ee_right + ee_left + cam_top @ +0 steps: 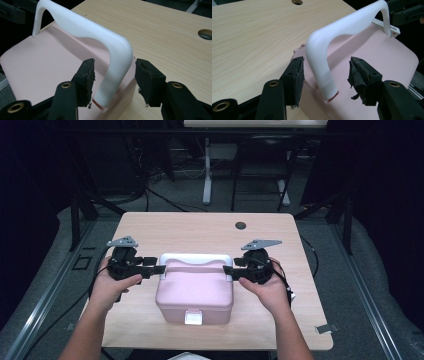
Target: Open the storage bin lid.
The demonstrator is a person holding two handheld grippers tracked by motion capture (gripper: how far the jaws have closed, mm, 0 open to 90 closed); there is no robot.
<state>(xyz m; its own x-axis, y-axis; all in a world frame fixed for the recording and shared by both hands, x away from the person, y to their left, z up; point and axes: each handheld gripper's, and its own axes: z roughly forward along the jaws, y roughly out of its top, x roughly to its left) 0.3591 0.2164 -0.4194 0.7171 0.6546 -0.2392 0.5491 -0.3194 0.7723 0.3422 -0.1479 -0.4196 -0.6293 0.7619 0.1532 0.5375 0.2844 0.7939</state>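
High view — both fingers open astride white handle (pixel 195 258) on pink box (pixel 195 292).

Pink box (pixel 195 295) shut, mid-table near the front edge; its white handle (pixel 196 257) stands upright

left tongs (pixel 159 269): agape, pointing inward | right tongs (pixel 227 271): agape, pointing inward (hands level, opposed)

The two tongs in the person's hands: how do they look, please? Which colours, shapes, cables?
Both the left tongs and the right tongs are black, blocky devices. Each carries a grey three-cornered plate on top and trails a black cable. Their two jaws end in black pads with frayed edges, and brass-coloured screw rings sit in the jaw arms. The forearms are bare, with no sleeves.
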